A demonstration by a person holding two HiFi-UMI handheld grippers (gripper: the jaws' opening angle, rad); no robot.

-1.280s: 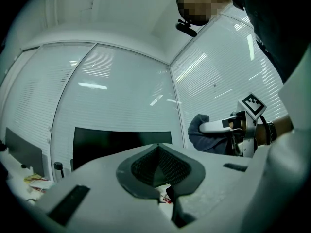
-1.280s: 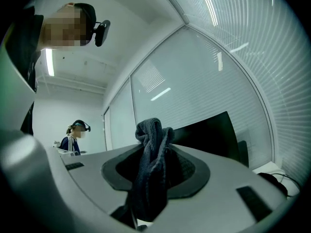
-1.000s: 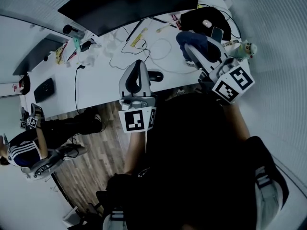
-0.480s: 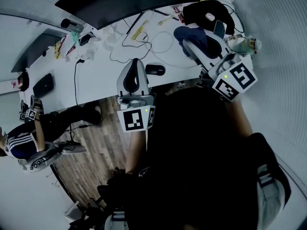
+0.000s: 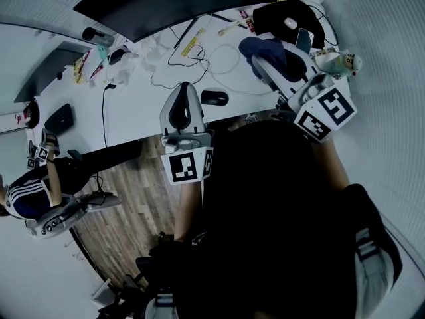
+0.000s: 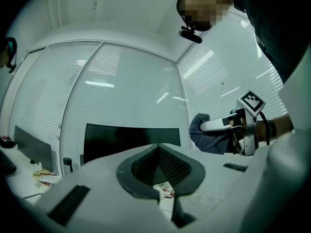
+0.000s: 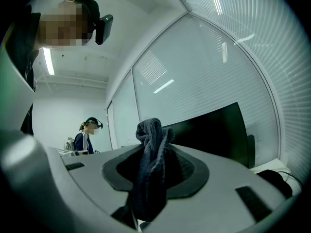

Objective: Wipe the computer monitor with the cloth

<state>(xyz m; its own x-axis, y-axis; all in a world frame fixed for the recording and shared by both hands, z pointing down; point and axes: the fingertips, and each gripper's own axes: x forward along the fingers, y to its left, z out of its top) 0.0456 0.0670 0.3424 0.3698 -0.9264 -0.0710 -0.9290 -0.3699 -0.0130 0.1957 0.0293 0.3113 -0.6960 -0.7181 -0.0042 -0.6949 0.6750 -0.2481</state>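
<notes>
The wide dark monitor (image 5: 179,5) stands at the far edge of the white desk (image 5: 133,115). My right gripper (image 5: 257,57) hovers over the desk's right part, shut on a dark blue cloth (image 5: 265,47). In the right gripper view the cloth (image 7: 150,169) hangs bunched between the jaws, with the monitor (image 7: 209,135) ahead. My left gripper (image 5: 185,86) is held above the desk's near edge, shut and holding nothing. The left gripper view shows its jaws meeting at the tips, the monitor (image 6: 131,142) beyond, and the right gripper (image 6: 204,126) with the cloth (image 6: 206,140) off to the right.
A black mouse (image 5: 214,98) lies right of the left gripper; cables (image 5: 199,58) loop across the desk. A black pad (image 5: 285,20) and a small figurine (image 5: 340,62) sit at the right end. A second monitor (image 5: 53,72) stands on the left. Another person (image 5: 30,195) sits lower left.
Both grippers have shifted slightly forward over the desk, the cloth still in the right one. The seated person at lower left has drawn their legs back.
</notes>
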